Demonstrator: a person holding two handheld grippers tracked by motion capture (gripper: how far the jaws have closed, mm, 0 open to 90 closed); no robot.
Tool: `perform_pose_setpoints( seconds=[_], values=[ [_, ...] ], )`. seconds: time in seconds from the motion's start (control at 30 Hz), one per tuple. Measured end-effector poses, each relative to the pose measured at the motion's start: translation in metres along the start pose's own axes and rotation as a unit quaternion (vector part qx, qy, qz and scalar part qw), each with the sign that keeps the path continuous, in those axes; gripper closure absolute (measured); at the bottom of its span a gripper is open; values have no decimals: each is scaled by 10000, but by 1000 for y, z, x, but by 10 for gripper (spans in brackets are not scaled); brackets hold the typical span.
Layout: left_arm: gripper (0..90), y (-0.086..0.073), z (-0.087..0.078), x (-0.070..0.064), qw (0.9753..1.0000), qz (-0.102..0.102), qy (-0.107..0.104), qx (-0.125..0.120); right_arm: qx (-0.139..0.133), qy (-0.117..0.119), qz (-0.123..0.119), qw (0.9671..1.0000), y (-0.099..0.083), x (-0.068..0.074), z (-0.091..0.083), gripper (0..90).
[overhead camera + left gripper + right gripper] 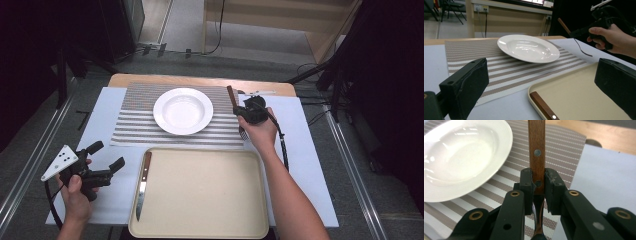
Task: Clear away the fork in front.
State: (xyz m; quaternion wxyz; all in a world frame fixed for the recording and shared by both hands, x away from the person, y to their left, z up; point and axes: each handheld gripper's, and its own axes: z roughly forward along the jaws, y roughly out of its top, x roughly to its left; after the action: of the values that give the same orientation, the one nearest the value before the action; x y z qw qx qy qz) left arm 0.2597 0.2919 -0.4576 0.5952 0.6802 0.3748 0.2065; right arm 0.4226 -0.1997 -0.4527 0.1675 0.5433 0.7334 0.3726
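Right gripper view: jaws clamp fork handle.

Fork head cut off at bottom edge; knife blade prob. out of frame.

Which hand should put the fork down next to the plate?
Probably the right: the right gripper is already shut on the fork beside the plate. The left gripper is open, beside the tray.

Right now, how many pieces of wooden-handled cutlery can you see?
2. A knife lies along the left edge inside the tray. A fork is clamped by its handle in the right gripper, held above the placemat's right edge beside the plate.
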Motion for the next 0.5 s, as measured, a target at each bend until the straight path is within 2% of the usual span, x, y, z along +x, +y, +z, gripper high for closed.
perform_pose_setpoints(
  seconds=[0.17, 0.2, 0.23, 0.33, 0.5],
  values=[
    [0, 2, 7, -8, 10000, -8, -68, 15, -461, 115, -41, 9989, -8, 4, -16, 765],
    [0, 3, 9, -9, 9999, -7, -108, 21, -621, 167, -63, 9979, -12, 6, -22, 766],
    [0, 4, 10, -11, 9999, -13, -150, 39, -621, 167, -63, 9979, -12, 6, -22, 766],
    [0, 6, 14, -16, 9996, -29, -269, 79, -863, 273, -88, 9959, -20, 11, -32, 765],
    [0, 11, 23, -26, 9992, -16, -379, 123, -1114, 340, -142, 9931, -29, 17, -42, 765]
  ],
)
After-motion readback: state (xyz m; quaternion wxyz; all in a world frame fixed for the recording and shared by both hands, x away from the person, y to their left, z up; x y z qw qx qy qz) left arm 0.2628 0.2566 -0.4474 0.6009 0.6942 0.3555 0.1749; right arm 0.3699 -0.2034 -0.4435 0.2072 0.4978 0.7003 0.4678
